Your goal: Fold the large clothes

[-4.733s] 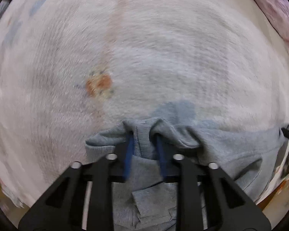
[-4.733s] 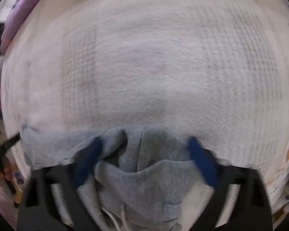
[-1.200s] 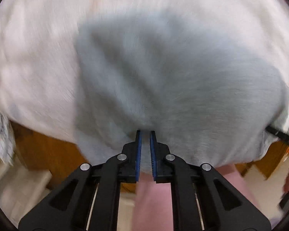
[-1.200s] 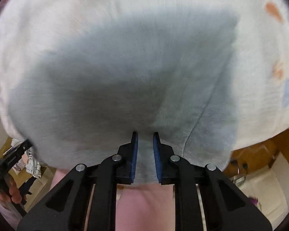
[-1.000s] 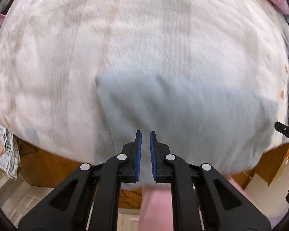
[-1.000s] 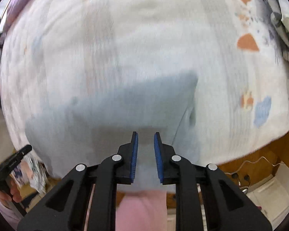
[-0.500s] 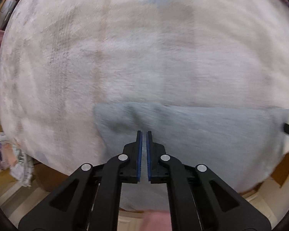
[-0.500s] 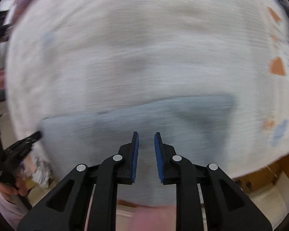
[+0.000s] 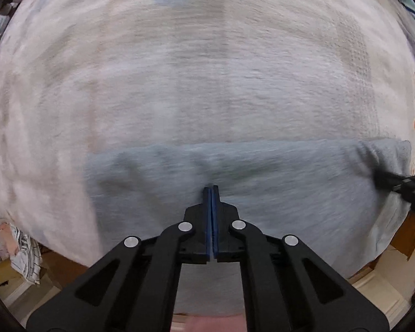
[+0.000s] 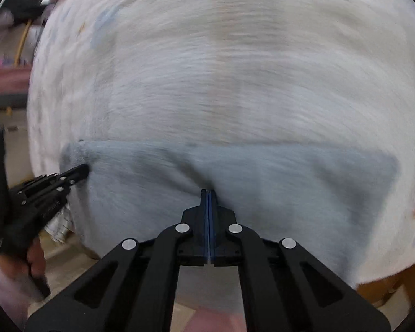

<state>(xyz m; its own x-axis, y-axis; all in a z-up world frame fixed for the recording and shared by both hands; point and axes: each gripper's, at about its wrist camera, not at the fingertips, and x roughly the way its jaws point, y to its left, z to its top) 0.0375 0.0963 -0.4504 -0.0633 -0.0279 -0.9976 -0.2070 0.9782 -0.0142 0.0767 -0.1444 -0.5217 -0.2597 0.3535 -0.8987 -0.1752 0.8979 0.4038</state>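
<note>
Basically: bed fills both views, with the grey garment flat across its 6 o'clock edge, seemingly overhanging. Left claw is pressed together, pinching a pucker of garment. Right claw has just been closing and also nips a pucker. Risks, judged:
- Both pinches look shallow, so cloth may slip on lifting.
- They may catch the top layer only, skewing the fold.
- Overhang could drag the garment off the bed.

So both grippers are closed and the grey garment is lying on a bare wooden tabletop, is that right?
Not quite. Both the left gripper and the right gripper are closed, but the grey garment lies on a pale, patterned blanket, not on bare wood. The left wrist view shows the blanket spreading beyond the garment; the right wrist view shows the same.
</note>
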